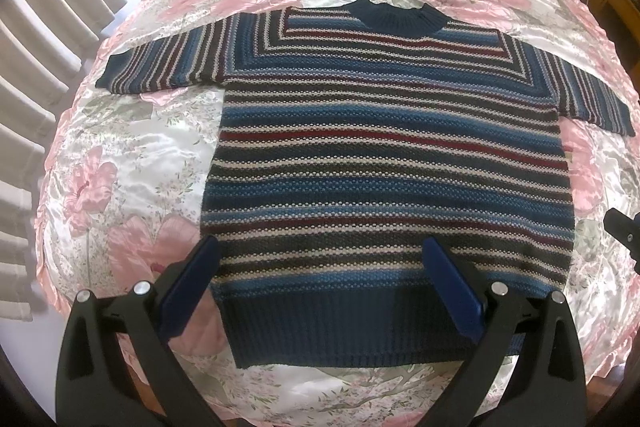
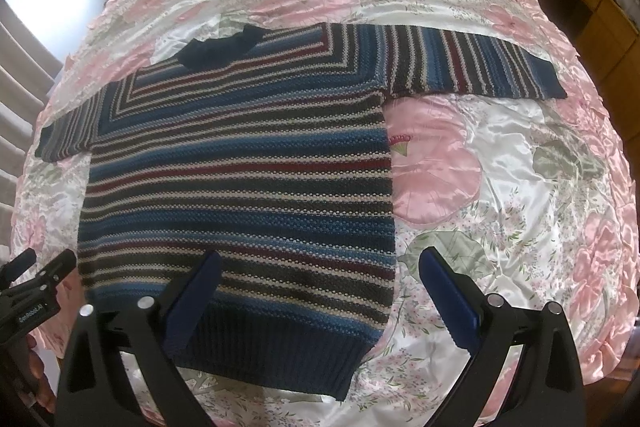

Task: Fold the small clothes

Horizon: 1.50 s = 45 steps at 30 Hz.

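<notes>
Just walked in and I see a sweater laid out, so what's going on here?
A person is about to fold a striped sweater that lies flat on a floral bedspread, sleeves spread out, neck at the far end. The left gripper hovers over the hem near its left corner, the right gripper near the right corner. Both have their jaws wide apart and hold nothing. No fold has been made yet.

Left gripper (image 1: pixel 320 283) jaws spread wide, empty, right gripper (image 2: pixel 320 287) jaws likewise wide apart, empty
</notes>
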Each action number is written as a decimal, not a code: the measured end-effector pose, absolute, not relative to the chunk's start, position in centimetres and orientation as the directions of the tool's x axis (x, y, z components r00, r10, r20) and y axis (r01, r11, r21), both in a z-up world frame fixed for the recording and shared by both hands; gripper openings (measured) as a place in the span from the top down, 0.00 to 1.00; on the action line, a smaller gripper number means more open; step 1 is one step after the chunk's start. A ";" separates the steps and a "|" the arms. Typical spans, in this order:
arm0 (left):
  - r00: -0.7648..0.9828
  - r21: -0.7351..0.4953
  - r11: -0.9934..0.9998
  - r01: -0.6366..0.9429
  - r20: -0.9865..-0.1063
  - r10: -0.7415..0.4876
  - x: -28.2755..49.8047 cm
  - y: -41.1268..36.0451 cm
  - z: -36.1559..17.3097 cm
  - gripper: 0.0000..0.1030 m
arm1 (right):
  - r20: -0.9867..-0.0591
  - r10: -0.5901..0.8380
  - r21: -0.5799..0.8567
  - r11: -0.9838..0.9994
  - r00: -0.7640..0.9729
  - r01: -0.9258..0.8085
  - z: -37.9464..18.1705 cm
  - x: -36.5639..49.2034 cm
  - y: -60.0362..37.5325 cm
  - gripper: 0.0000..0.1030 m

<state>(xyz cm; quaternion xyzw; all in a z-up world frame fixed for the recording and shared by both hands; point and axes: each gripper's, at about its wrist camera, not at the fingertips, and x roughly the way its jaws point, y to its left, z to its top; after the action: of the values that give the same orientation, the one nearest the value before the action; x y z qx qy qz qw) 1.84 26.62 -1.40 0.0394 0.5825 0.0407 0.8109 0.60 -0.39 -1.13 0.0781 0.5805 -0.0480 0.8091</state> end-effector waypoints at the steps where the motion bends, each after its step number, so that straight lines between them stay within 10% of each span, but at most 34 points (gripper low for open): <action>1: 0.318 0.110 0.994 -0.020 -0.942 0.111 1.8 26.6 -1.4 0.03 | -0.947 0.012 0.070 0.983 0.321 0.168 -1.1 0.6 -0.4 0.04; 29: 0.310 0.115 0.993 -0.017 -0.944 0.115 3.8 25.5 -2.7 0.03 | -0.920 0.054 0.145 0.967 0.387 0.209 -2.0 1.5 -3.2 0.04; 45: 0.411 0.037 0.999 0.037 -0.911 0.019 19.5 8.0 -4.5 0.03 | -0.957 -0.093 0.041 0.893 0.273 0.447 -6.3 12.2 -31.1 0.04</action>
<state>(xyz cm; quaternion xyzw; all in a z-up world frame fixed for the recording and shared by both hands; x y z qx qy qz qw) 19.52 8.02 -4.51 0.0257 0.5425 -0.0055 0.8396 12.24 -31.06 -6.33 0.1535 0.5775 -0.1725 0.7830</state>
